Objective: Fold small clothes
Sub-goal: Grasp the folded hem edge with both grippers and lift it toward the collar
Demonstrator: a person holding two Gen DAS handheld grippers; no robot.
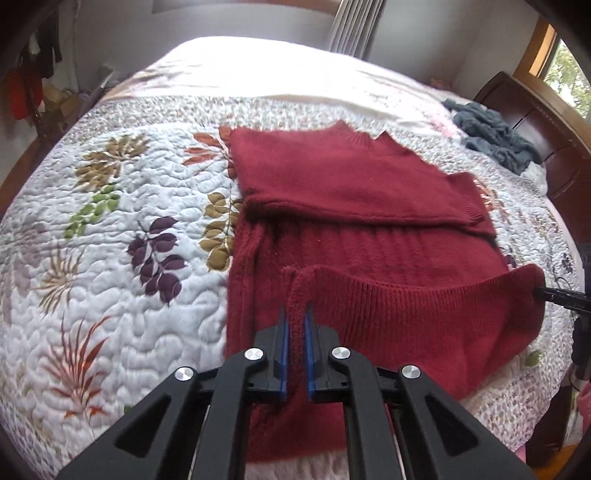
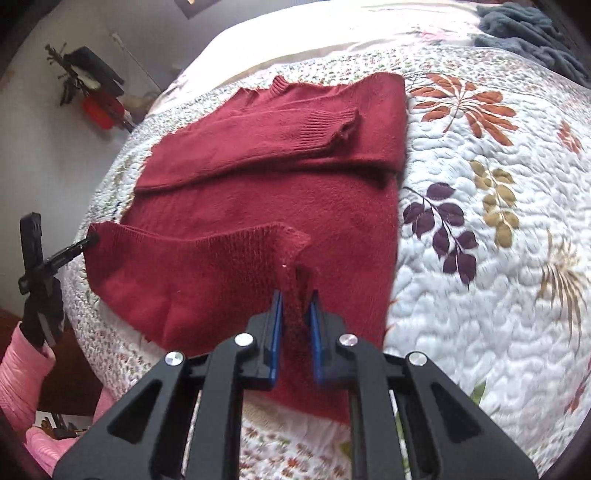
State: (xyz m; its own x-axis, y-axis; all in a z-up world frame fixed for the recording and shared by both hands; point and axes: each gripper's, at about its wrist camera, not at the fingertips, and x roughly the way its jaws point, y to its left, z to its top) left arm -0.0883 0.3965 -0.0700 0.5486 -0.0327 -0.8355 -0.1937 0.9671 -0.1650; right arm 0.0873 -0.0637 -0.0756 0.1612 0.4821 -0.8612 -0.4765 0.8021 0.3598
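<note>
Left wrist view, left claw pinching red sweater hem, quilt beneath

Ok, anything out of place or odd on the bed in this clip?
Nothing is damaged or spilled. The only stray item is a crumpled grey-blue garment near the headboard, away from the red sweater whose hem both grippers are holding.

place: home bedroom | signs: bed with leaf-pattern quilt, wooden headboard, curtain, window
</note>
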